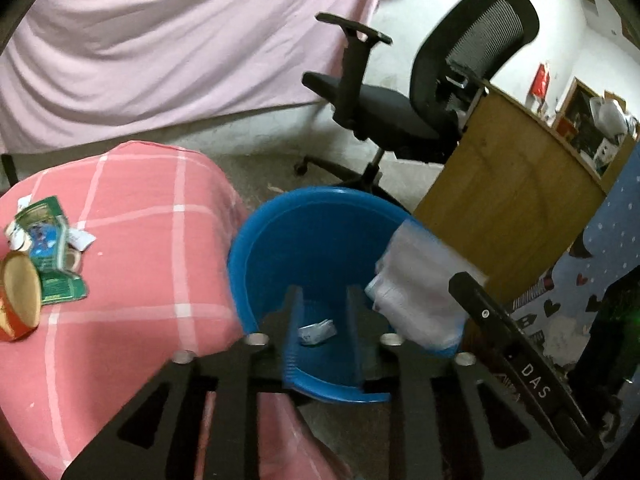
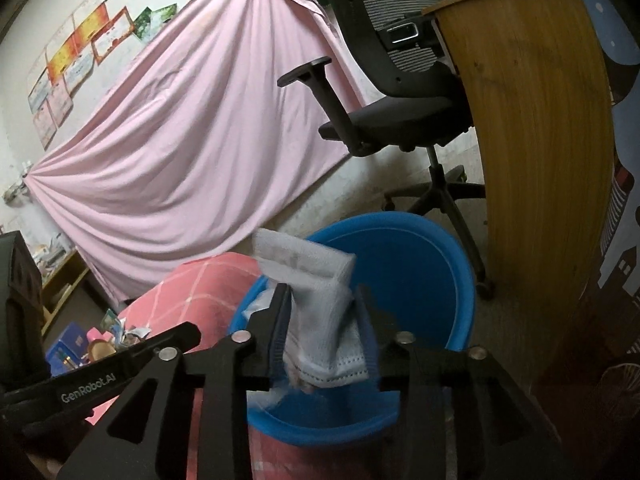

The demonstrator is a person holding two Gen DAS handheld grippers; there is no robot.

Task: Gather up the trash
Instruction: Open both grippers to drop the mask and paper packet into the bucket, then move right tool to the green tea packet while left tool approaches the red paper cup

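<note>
A blue bin (image 1: 316, 236) stands on the floor beside a pink checked table (image 1: 152, 248); a crumpled white scrap (image 1: 317, 331) lies in its bottom. My left gripper (image 1: 323, 300) is open and empty over the bin. My right gripper (image 2: 320, 304) is shut on a pale blue plastic packet (image 2: 316, 304) and holds it over the bin (image 2: 404, 264); the packet also shows in the left wrist view (image 1: 420, 292). A green wrapper (image 1: 48, 248), paper scraps and a red-gold can (image 1: 18, 296) lie on the table's left.
A black office chair (image 1: 404, 92) stands behind the bin. A wooden desk panel (image 1: 508, 188) rises at its right. A pink sheet (image 1: 172, 44) hangs along the back wall. A blue patterned cloth (image 1: 600, 280) is at far right.
</note>
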